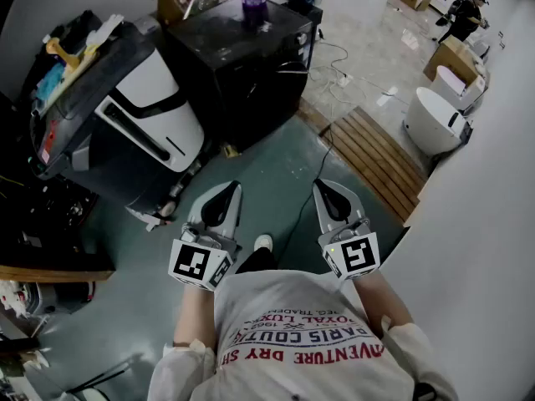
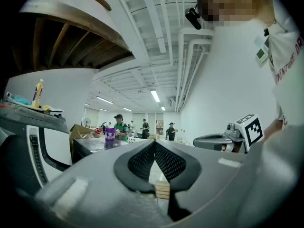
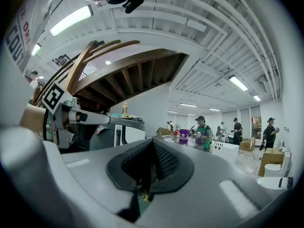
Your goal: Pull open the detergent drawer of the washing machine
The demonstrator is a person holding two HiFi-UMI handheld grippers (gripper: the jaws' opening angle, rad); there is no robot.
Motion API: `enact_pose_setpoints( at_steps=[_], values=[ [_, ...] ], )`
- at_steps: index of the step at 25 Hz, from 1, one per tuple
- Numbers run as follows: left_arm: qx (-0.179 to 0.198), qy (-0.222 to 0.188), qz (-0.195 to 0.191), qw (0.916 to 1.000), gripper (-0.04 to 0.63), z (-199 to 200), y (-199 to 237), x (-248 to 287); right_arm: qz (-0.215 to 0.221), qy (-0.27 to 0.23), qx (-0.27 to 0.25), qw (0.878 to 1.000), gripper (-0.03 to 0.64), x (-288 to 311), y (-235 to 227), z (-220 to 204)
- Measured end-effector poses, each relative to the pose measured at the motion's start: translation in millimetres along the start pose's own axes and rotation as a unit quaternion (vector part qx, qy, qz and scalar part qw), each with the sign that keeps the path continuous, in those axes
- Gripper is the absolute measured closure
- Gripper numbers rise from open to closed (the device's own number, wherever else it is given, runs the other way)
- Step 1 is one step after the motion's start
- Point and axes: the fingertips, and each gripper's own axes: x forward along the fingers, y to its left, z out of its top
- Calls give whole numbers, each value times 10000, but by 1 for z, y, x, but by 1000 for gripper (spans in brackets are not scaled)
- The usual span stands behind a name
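My left tongs (image 1: pixel 224 192) and right tongs (image 1: pixel 326 192) are pressed together, empty. Far left, washer (image 1: pixel 150 90); drawer not discernible. Expect light plastic, stiff slide: hook front lip.

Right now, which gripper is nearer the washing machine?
Left. The left gripper hangs just right of the washing machine in the head view, clear of it; the right gripper sits farther right, beyond the left one.
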Motion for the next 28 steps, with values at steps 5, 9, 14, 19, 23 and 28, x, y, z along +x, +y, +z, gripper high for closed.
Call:
enact_pose_setpoints(
  at_steps=[5,9,14,19,23,28],
  values=[
    [-104,54,108,9999,591,1,3,7,-42,7,24,10000,617,2,-8,-1],
    [-120,84,81,9999,591,-2,0,15,-95,-11,66,9999,617,0,-14,-4],
    [-214,60,44,9997,591,-4,-9,25,-244,-62,249,9994,615,-9,-28,-7],
    [-250,-12,304,9992,354,-13,-5,36,-344,-55,325,9989,615,-16,-40,-14],
    [-373,1,376,9986,330,-12,4,49,-393,33,380,9985,615,-11,-53,-22],
    [-532,118,285,9981,330,-28,24,81,-501,164,363,9979,615,12,-72,-35]
  ],
)
